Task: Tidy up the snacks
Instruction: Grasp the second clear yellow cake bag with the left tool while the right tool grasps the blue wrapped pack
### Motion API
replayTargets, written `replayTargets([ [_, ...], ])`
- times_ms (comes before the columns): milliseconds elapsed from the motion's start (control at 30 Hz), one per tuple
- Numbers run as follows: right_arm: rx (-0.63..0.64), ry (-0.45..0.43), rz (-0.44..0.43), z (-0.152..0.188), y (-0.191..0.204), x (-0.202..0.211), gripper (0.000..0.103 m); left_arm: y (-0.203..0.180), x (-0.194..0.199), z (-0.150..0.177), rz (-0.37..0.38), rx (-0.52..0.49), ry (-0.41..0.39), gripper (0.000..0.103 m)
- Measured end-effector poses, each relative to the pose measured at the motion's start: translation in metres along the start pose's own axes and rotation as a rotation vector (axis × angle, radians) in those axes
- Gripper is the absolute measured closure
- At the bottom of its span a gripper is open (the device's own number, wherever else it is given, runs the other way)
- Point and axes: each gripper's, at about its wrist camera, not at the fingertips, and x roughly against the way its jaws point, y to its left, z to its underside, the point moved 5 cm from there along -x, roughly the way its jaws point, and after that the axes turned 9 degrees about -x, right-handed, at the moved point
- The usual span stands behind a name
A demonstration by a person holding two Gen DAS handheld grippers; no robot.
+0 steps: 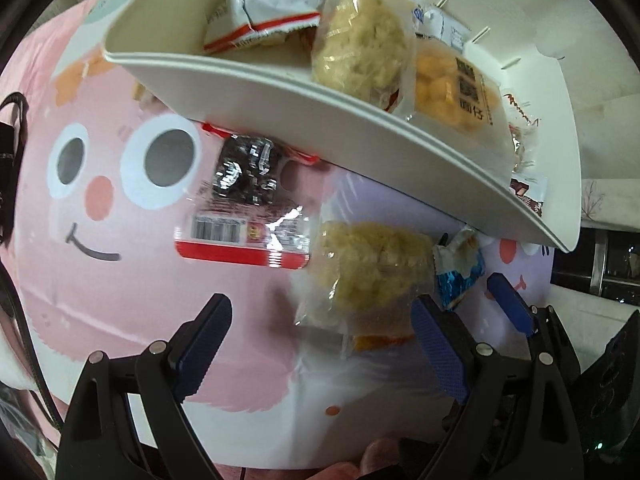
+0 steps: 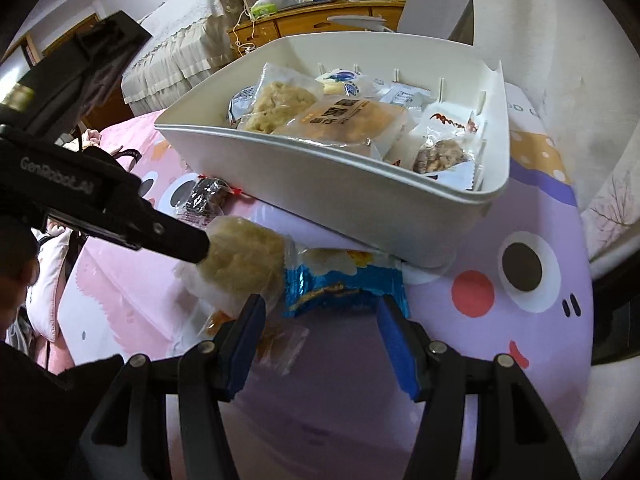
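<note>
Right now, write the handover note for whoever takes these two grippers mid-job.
Left gripper: open, holding nothing, pointed down at the pale crumbly snack pack on the cartoon cloth.
Right gripper: jaws apart, empty, either side of the blue foil packet, not visibly pressing it.
White bin: on the cloth, already holding several snacks, including an orange-filled pack.
Left outside: the pale pack, the blue packet, and a dark snack in a red-edged wrapper beside the bin.
Next, probably: grip both nearer packs and drop them in, then the dark one.
</note>
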Motion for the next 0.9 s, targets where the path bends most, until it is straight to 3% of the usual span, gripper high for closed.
replayTargets([
  [567,0.037,0.010,-0.027,-0.007,-0.014,-0.023,0.037,-0.028,-0.037,-0.021,0.008,-0.002,0.070,0.013],
  [733,0.048,0.007,-0.034,-0.007,-0.017,-0.026,0.035,-0.034,-0.043,-0.028,-0.019,0.010,0.072,0.013],
  [900,0.075,-0.001,-0.039,-0.005,-0.017,-0.026,0.034,-0.045,-0.048,-0.039,-0.022,0.003,0.069,0.019],
])
